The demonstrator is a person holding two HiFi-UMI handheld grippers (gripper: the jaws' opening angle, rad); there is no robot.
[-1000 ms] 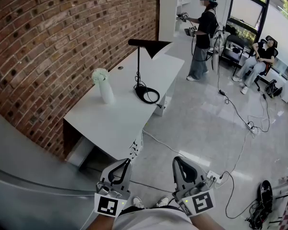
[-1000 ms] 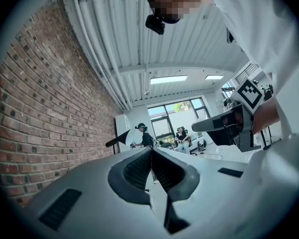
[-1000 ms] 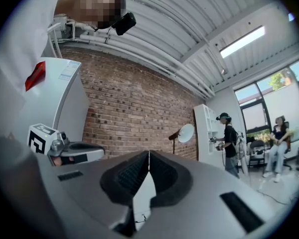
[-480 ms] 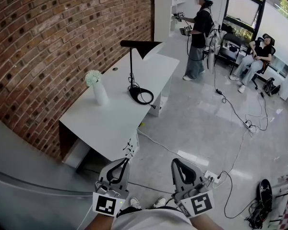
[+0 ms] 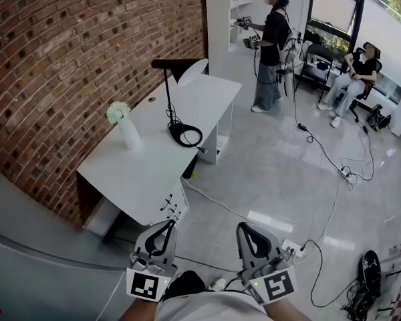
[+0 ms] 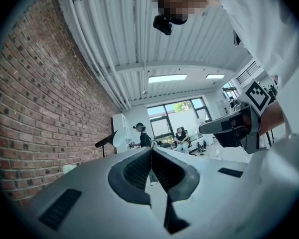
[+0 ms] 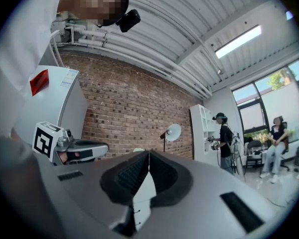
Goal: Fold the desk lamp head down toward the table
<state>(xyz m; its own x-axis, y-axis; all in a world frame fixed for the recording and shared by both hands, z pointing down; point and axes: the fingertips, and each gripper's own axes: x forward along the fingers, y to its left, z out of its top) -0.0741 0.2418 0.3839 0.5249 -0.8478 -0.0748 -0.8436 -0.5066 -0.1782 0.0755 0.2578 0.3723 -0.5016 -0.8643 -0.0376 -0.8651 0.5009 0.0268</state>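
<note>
The black desk lamp (image 5: 168, 97) stands upright at the far end of the white desk (image 5: 147, 176), its head (image 5: 191, 71) raised level on the arm and its cord coiled at the base (image 5: 186, 135). Both grippers hang low in the head view, well short of the desk. My left gripper (image 5: 168, 223) is shut with nothing in it, and so is my right gripper (image 5: 244, 227). In the left gripper view the lamp (image 6: 108, 139) shows small beyond the shut left gripper (image 6: 152, 150). In the right gripper view the lamp (image 7: 171, 132) stands far beyond the shut right gripper (image 7: 148, 154).
A white vase with flowers (image 5: 125, 127) stands on the desk by the brick wall (image 5: 60, 65). Cables and a power strip (image 5: 292, 249) lie on the floor to the right. One person stands (image 5: 267, 42) beyond the desk; another sits (image 5: 353, 79) by the window.
In the head view the desk and lamp have slid left as I move. Both grippers stay shut and side by side at the bottom.
</note>
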